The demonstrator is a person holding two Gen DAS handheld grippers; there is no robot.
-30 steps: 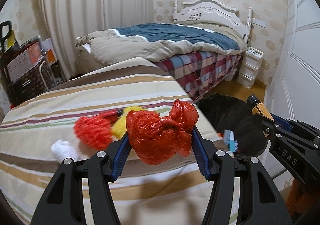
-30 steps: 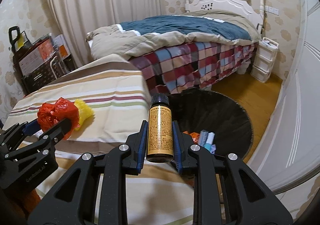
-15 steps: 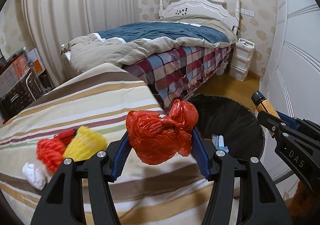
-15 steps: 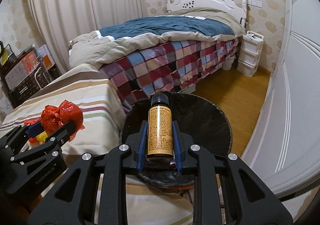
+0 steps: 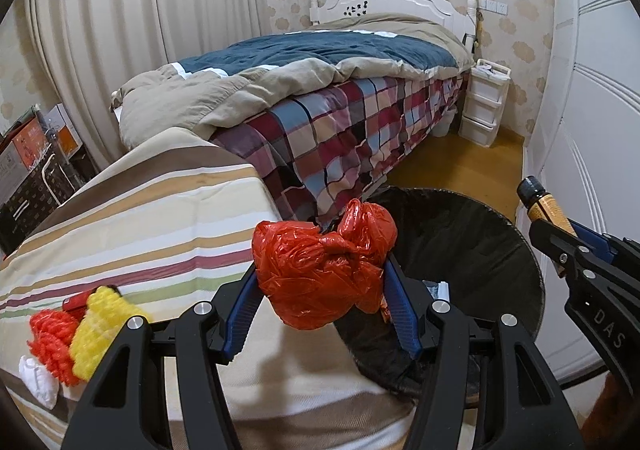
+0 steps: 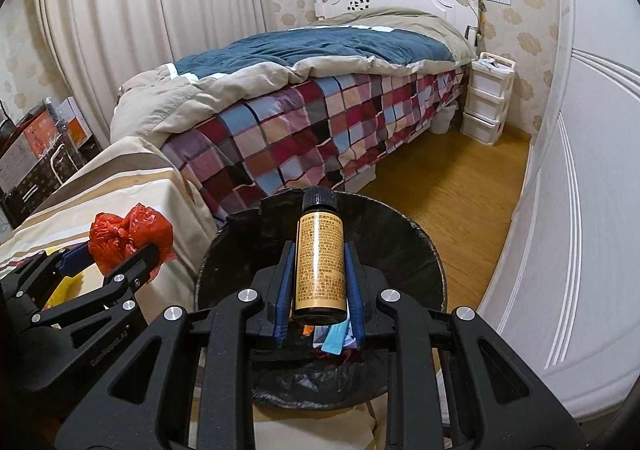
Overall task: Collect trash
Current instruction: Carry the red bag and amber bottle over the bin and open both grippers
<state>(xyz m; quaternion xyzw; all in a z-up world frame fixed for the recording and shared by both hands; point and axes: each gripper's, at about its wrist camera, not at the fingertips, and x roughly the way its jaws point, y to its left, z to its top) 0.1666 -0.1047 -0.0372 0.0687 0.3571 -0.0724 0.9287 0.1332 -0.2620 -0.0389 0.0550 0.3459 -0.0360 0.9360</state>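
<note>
My left gripper (image 5: 322, 282) is shut on a crumpled red plastic bag (image 5: 320, 268), held at the edge of the striped bed (image 5: 140, 218), just left of the black-lined trash bin (image 5: 480, 250). The bag also shows in the right wrist view (image 6: 128, 236). My right gripper (image 6: 320, 274) is shut on a small gold-labelled bottle with a black cap (image 6: 320, 254), held upright over the bin's opening (image 6: 400, 242). The bottle also shows in the left wrist view (image 5: 546, 206). The bin holds several scraps (image 6: 332, 338).
Red, yellow and white fluffy items (image 5: 68, 334) lie on the striped bed at left. A bed with a plaid sheet (image 5: 360, 130) stands behind the bin. White drawers (image 5: 484, 102) and a white wardrobe (image 5: 592, 110) are at right. Boxes (image 5: 28, 154) stand at far left.
Both grippers have moved right, toward the bin. The bottle now hangs over the bin's opening and the red bag is at the bed's edge beside it. Both grips are unchanged.
</note>
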